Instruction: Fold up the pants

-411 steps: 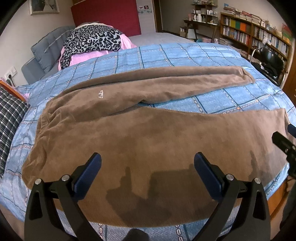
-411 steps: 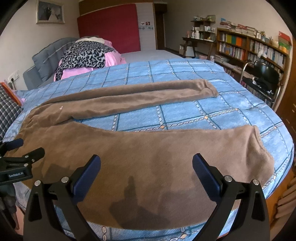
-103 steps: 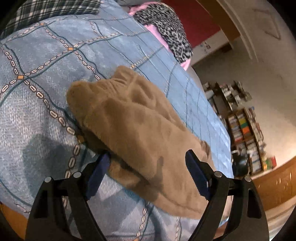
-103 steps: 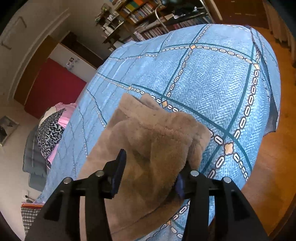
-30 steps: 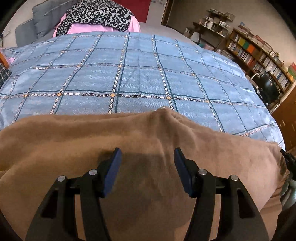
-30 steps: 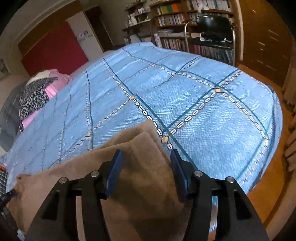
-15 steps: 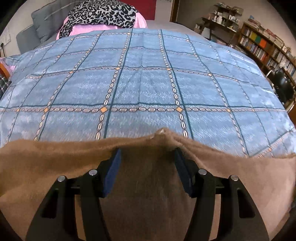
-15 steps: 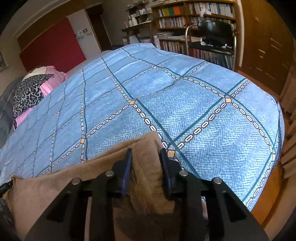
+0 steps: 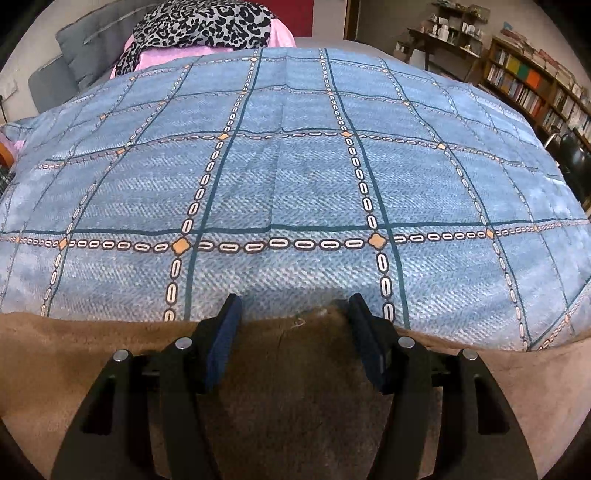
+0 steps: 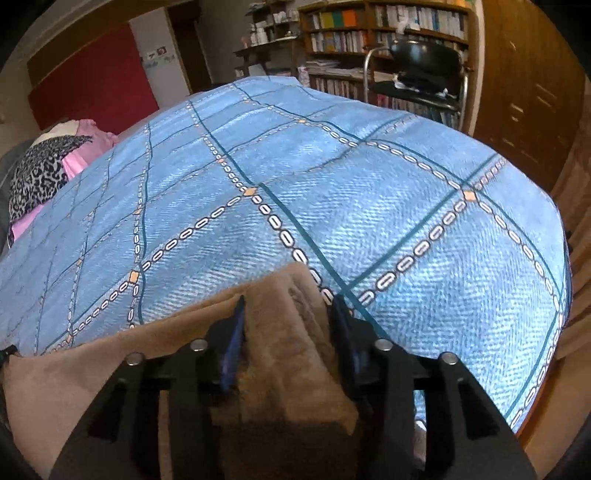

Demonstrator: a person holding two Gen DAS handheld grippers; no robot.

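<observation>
The brown fleece pants lie folded along the near edge of the blue checked bedspread. My left gripper points down over their far edge, and a bunch of cloth fills the gap between its blue pads. In the right wrist view the narrow folded end of the pants lies between the fingers of my right gripper. Its jaws are opening, and a slit of bedspread shows beside the right pad.
Leopard-print and pink bedding and a grey pillow are heaped at the bed's head. Bookshelves, a black chair and wooden cupboards stand past the right side. The bed's corner drops to the floor.
The left gripper has sunk closer to the bed, and the pants' edge has drawn back with it. The right jaws pinched the pants' end, then widened again.
</observation>
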